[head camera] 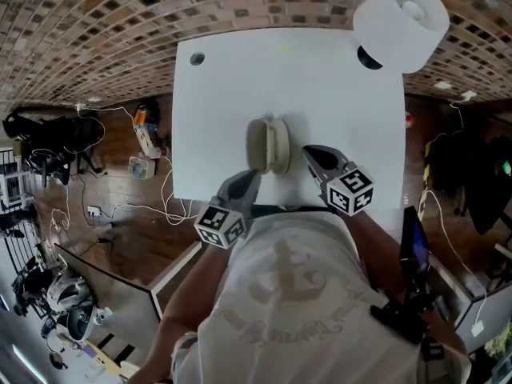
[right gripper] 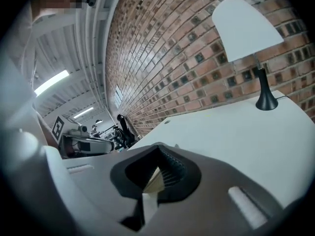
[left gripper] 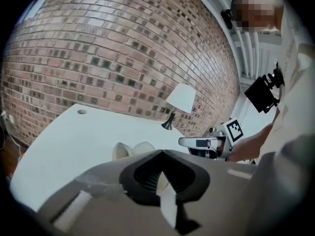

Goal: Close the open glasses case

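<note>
2 grippers: the left gripper (head camera: 246,181) and right gripper (head camera: 310,154) sit low over the near part of a white table (head camera: 320,86), 1 at each side of the glasses case (head camera: 268,145).
Left jaws: drawn together until the tips meet, with only a thin slit between the pads; nothing is gripped.
Right jaws: likewise closed tip to tip, gripping nothing.
Table edges: the near edge runs just behind both pairs of jaws, toward the person. The left edge lies out to the left of the left jaws, and the right edge lies well past the right jaws.
Open room: bare tabletop stretches ahead of the jaws to the far edge at the brick wall (left gripper: 123,58). A lamp (head camera: 400,22) stands far ahead and right of the right jaws, and a small round hole (head camera: 197,58) lies far ahead and left of the left jaws.
Glasses case: on the table between the 2 grippers, just ahead of the left jaw tips and just left of the right jaw tips; whether either touches it cannot be told.
Case look: beige and rounded, 2 shells side by side with a seam between them, the shell nearer the left jaws darker.
Hidden: in the right gripper view the jaws cover the case except for a beige sliver in the slit. How far the shells gape is hard to judge. The person's shirt (head camera: 296,294) fills the head view behind the jaws, and the hands cannot be made out.
</note>
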{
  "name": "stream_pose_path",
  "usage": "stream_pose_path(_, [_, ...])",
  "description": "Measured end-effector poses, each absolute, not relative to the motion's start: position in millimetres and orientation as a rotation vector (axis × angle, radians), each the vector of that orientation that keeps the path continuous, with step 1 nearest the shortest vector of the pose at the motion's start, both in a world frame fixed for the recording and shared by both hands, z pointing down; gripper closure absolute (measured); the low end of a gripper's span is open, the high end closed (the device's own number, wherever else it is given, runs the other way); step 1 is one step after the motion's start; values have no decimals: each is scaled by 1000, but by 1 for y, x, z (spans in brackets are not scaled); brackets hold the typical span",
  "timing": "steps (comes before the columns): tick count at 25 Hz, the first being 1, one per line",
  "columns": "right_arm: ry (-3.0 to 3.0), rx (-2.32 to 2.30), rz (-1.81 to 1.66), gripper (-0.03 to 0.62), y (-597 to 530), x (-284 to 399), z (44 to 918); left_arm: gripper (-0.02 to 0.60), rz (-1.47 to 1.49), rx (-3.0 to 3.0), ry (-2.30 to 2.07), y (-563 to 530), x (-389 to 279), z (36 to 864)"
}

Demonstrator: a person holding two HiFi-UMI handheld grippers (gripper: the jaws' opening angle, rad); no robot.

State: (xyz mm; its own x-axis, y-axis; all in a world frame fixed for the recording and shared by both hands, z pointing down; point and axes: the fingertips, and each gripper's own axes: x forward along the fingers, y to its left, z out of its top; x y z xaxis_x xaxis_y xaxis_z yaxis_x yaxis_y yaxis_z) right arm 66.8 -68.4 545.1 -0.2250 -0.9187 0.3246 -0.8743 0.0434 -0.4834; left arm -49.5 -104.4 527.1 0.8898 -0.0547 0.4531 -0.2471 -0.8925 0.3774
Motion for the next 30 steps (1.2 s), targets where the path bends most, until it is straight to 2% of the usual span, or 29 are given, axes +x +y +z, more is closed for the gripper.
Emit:
stream_pose_path(8, [2090,-2034,-1016,586,-66,52,558,577,623,2624,-42,-119,-42,535])
stream_pose_path(15, [1877,-2239,-1093,577,-81,55,565,577,559,2592,28,-159,-71,533])
stream_pose_path(19, [1712,-2282,-1208,443,-91,57,588,576,510,2609,94,-176,-79,534])
stream_pose_path(22, [1612,-2306,-1314,410,-84,53,611,576,470,2591,89,-174,-94,538])
stream_pose_path(24, [1594,-2344,-1332,417,-85,53,618,576,458,2588,97,-176,-105,537])
stream_pose_path(26, [1606,-2405,-1307,523,-90,56,616,575,454,2594,97,-182,-114,536])
stream_pose_path(30, [1659,-2504,-1259,546,-104,52,606,576,438,2590,66,-199,-126,536])
